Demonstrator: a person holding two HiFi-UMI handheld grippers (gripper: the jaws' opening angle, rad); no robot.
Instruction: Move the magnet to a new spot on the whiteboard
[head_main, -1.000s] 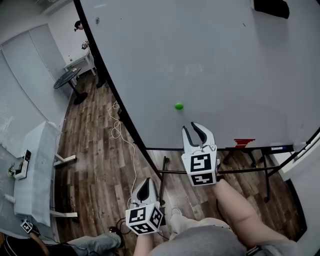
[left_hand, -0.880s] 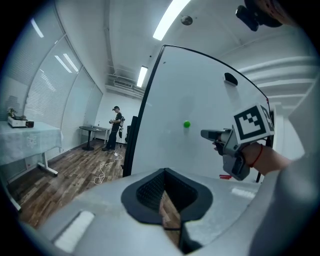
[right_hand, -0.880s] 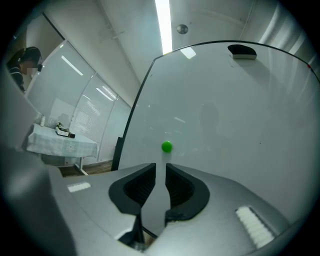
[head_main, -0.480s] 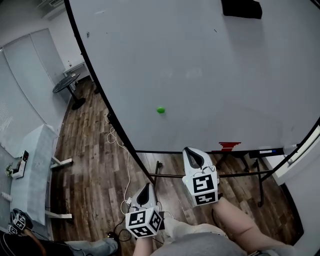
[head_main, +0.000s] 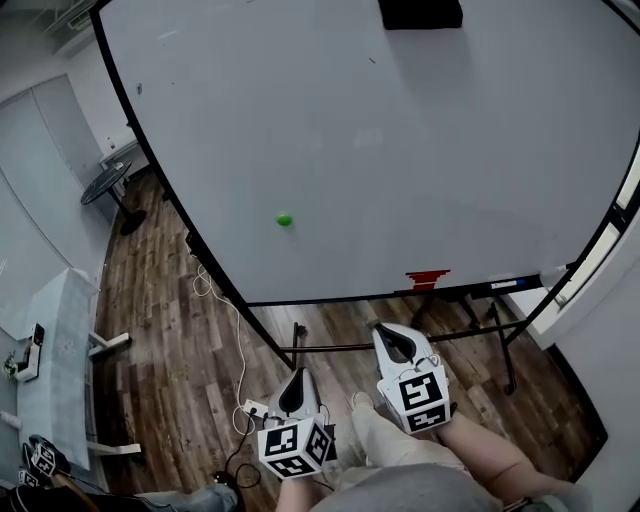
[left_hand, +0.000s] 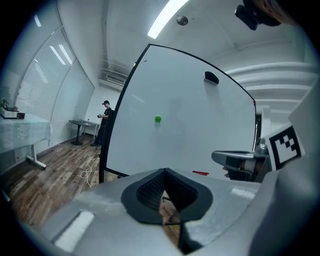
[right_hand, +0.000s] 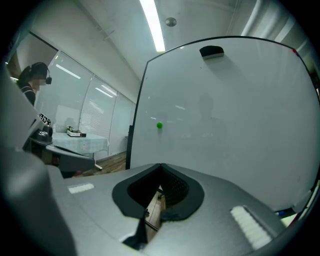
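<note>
Both tools hang low in the head view, close to the person's body and well apart from the whiteboard (head_main: 420, 150): the left tool (head_main: 297, 376) and the right tool (head_main: 394, 337) each have their jaws clenched, with nothing between them. The green magnet (head_main: 285, 219) sticks to the lower left part of the board, with bare white surface all round it, far from the black eraser (head_main: 420, 12) at the top edge. From the left gripper view, the left tool (left_hand: 164, 171) shows its two jaws pressed tip to tip, only wooden floor (left_hand: 45, 170) visible through the gap behind them; the magnet (left_hand: 158, 119) sits on the board ahead and above, clearly out of reach. The right gripper view tells the same story: the right tool (right_hand: 160, 165) is clamped shut and empty, and the magnet (right_hand: 159, 125) is a small dot up on the board beyond it. I judge that no grasp is in hand at this moment, with the magnet resting on the board untouched by either tool. If the shift is yet to be made, the next move calls for one tool to spread its jaws, rise and travel forward to the magnet, close on its sides, pull it off and set it on a bare patch elsewhere.
</note>
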